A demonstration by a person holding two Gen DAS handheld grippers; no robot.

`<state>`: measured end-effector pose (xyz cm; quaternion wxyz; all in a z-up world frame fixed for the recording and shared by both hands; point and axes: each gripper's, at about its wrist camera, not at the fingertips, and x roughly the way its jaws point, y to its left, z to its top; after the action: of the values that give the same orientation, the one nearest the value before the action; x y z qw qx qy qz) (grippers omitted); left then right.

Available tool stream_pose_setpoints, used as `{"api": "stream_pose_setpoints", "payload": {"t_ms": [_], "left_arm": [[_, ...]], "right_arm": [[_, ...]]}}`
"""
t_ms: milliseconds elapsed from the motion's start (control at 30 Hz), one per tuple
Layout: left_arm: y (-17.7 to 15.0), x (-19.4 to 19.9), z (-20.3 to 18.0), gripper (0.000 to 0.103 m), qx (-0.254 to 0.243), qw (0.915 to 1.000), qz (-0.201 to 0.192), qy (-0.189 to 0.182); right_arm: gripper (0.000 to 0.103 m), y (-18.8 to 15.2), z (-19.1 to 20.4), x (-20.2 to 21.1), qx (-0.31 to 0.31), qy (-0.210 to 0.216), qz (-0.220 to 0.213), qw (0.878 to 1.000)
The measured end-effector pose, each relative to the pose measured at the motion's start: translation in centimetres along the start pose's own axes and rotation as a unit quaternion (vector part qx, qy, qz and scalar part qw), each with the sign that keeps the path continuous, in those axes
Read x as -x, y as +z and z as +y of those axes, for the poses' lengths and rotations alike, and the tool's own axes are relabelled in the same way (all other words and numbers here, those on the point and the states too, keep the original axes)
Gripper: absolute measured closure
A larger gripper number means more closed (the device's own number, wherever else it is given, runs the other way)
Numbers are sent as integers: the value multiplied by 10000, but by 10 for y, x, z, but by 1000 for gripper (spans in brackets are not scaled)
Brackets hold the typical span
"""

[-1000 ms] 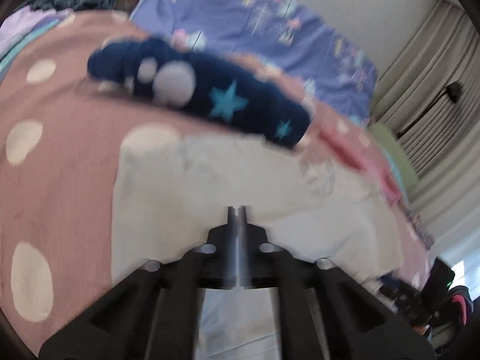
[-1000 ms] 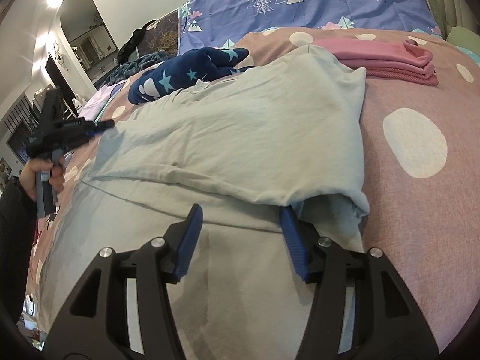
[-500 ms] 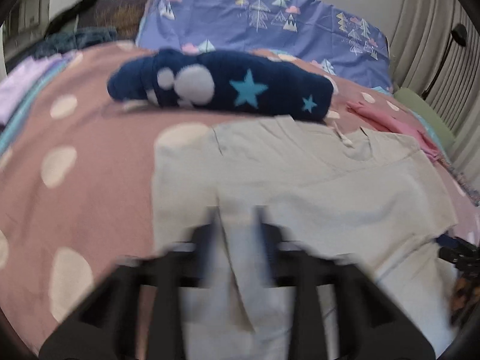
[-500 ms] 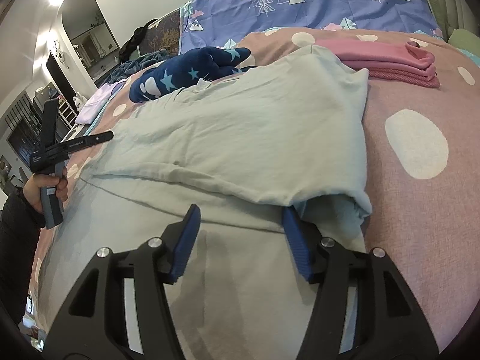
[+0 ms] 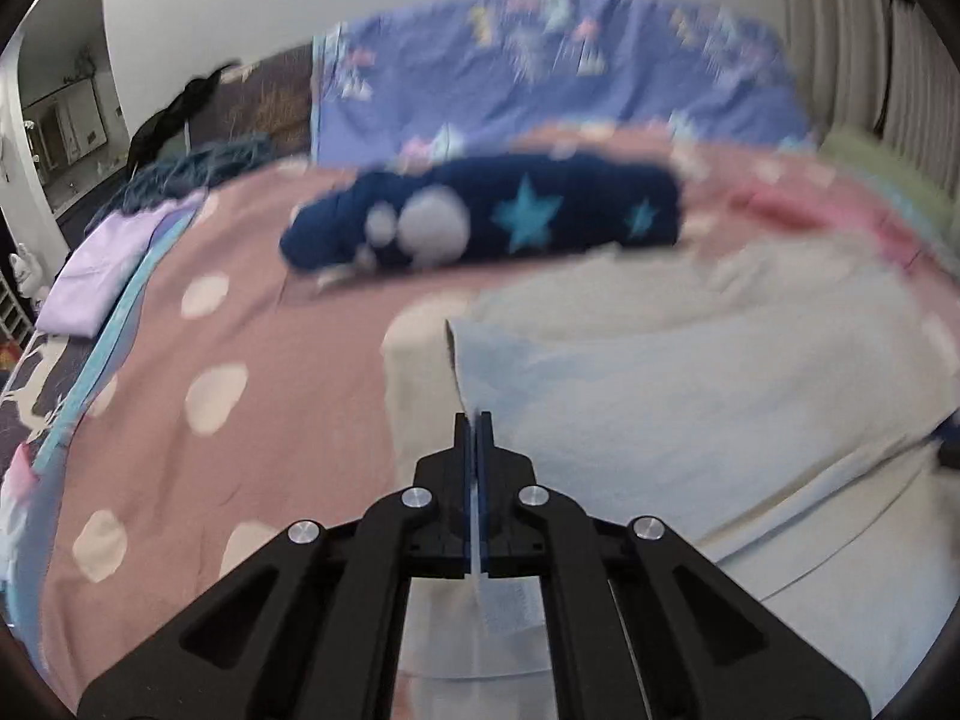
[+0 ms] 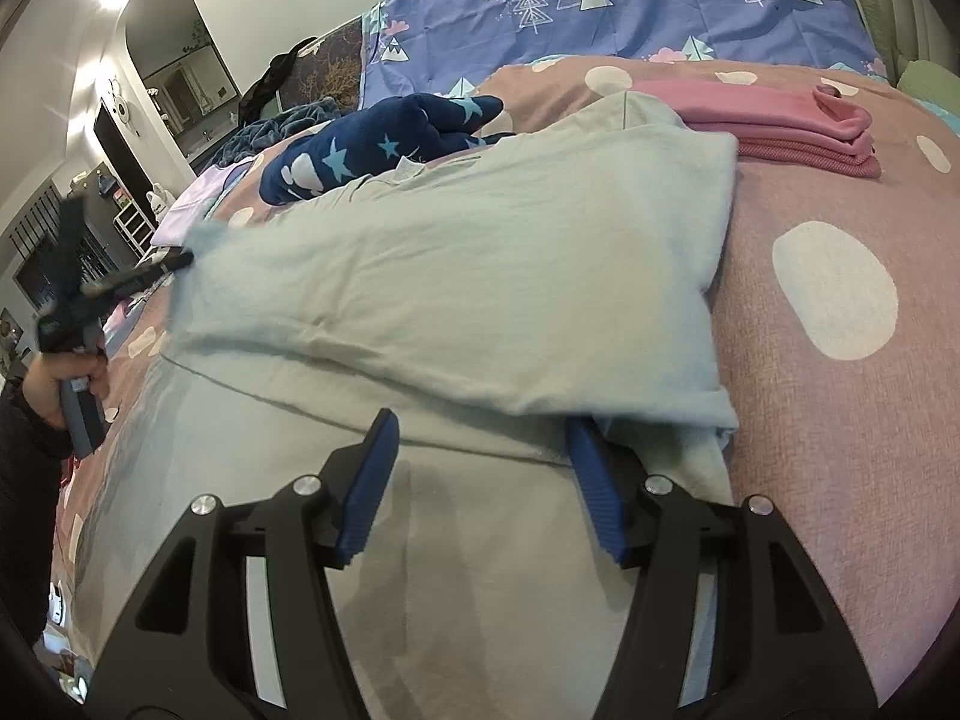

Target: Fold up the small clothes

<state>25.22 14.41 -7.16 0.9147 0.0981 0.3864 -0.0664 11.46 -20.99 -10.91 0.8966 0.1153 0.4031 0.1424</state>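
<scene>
A pale green shirt [image 6: 456, 276] lies folded over on the pink spotted bed. In the left wrist view the shirt [image 5: 690, 372] fills the right half. My left gripper [image 5: 476, 420] is shut on the shirt's left edge, with cloth between its jaws; it also shows in the right wrist view [image 6: 180, 261], lifting that corner. My right gripper [image 6: 480, 426] is open and empty, its blue pads [image 6: 372, 480] resting over the shirt's lower layer just below the fold.
A navy star-print garment [image 6: 372, 150] lies behind the shirt, also in the left wrist view [image 5: 492, 222]. Folded pink clothes [image 6: 780, 126] sit at the back right. A lilac folded piece [image 5: 102, 270] lies at the left bed edge. A blue patterned pillow [image 6: 630, 0] lines the headboard.
My left gripper opened, came down on the shirt's left edge and closed on it, now lifting the corner. My right gripper stayed open in place.
</scene>
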Motion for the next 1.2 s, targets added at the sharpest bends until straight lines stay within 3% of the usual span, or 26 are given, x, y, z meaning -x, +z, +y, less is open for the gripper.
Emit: {"api": "stream_pose_setpoints", "payload": {"t_ms": [67, 100, 167, 233, 333, 367, 433, 467, 500, 633, 733, 767, 800, 933, 1000, 1133, 1200], "left_arm": [[-8, -10, 3, 93, 99, 9998, 168, 100], [-11, -9, 3, 78, 211, 9996, 110, 119], [-12, 3, -4, 69, 300, 9995, -106, -18], [-10, 17, -20, 69, 194, 9985, -285, -415], [-3, 30, -55, 67, -157, 9899, -395, -1350], [-4, 31, -74, 67, -386, 9850, -316, -1649], [-12, 26, -101, 67, -654, 9796, -117, -1897], [-15, 24, -111, 67, -772, 9779, -27, -1945], [-18, 20, -119, 67, -896, 9764, 57, -1967], [-28, 17, -146, 67, -1311, 9745, 105, -1819], [-33, 30, -148, 67, -1445, 9660, 25, -2142], [-37, 33, -151, 67, -1587, 9645, 55, -2109], [-42, 34, -153, 67, -1668, 9632, 84, -2107], [-52, 43, -148, 67, -1619, 9601, 158, -2276], [-46, 48, -146, 67, -1493, 9596, 32, -2386], [-20, 46, -157, 67, -1367, 9605, -340, -2398], [-8, 31, -164, 67, -1252, 9625, -300, -2389]], "right_arm": [[43, -1, 1, 1, 37, -22, -5, 10000], [43, -1, 1, 1, 37, -22, -5, 10000], [43, -1, 3, 1, 84, -57, -5, 9999], [43, -1, 3, 1, 101, -72, 4, 9999], [43, -1, 4, 3, 158, -143, 28, 9998], [46, -1, 6, 6, 226, -221, 38, 9995], [64, -4, 13, 14, 356, -205, 103, 9991], [81, -4, 17, 19, 394, 63, 141, 9991], [89, -2, 20, 22, 396, 153, 138, 9990], [89, 25, 43, 12, 580, 136, 113, 9982], [89, 34, 39, -18, 407, 52, 406, 9983], [89, 29, 31, -35, 182, -50, 813, 9965], [90, 21, 28, -38, 54, 36, 889, 9960], [89, 3, 34, -15, 547, 263, 1001, 9931], [89, 7, 25, -1, 283, 403, 939, 9944], [88, 49, -2, 15, -440, 229, 154, 9987], [87, 57, -10, 0, -589, 22, 248, 9980]]}}
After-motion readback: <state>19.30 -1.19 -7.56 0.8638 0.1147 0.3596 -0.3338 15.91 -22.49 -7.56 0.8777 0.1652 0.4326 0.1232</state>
